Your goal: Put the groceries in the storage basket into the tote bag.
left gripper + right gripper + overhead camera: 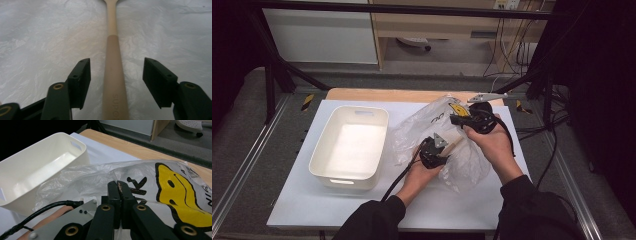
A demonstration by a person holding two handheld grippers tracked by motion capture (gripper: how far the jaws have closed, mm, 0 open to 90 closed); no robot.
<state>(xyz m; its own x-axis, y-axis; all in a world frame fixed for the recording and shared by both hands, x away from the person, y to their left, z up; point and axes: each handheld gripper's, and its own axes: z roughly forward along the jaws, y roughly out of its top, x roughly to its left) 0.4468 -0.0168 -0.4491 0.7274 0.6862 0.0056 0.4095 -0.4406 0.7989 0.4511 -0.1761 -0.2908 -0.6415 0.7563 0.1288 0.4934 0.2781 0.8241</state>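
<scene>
- Left hand-held gripper (pixel 435 150), in the high view, sits at the middle of the tabletop (pixel 312 200) toward its near edge, pushed against a crumpled clear plastic bag (pixel 462 165); a light wooden handle (pixel 455 142) shows at its tip.
- Right hand-held gripper (pixel 462 120) in the same view is over the bag's far part, near the tabletop's far right corner, with the person's right hand (pixel 490 142) wrapped round it.
- A white bin (pixel 377 150) stands on the left half of the tabletop, just beside the bag.
- In the left gripper view, the left hand-held gripper (pixel 116 77) has its jaws spread wide, one on each side of the wooden handle (pixel 113 75), neither touching it; the handle lies on the plastic bag (pixel 37 45) and runs straight away from the camera.
- In the right gripper view, the right hand-held gripper (pixel 119 195) has its jaws pressed together; whether they pinch a fold of the plastic bag (pixel 95 175) I cannot tell.
- That bag carries a yellow and black print (pixel 180 195), and the white bin (pixel 37 170) stands behind it to the left.
</scene>
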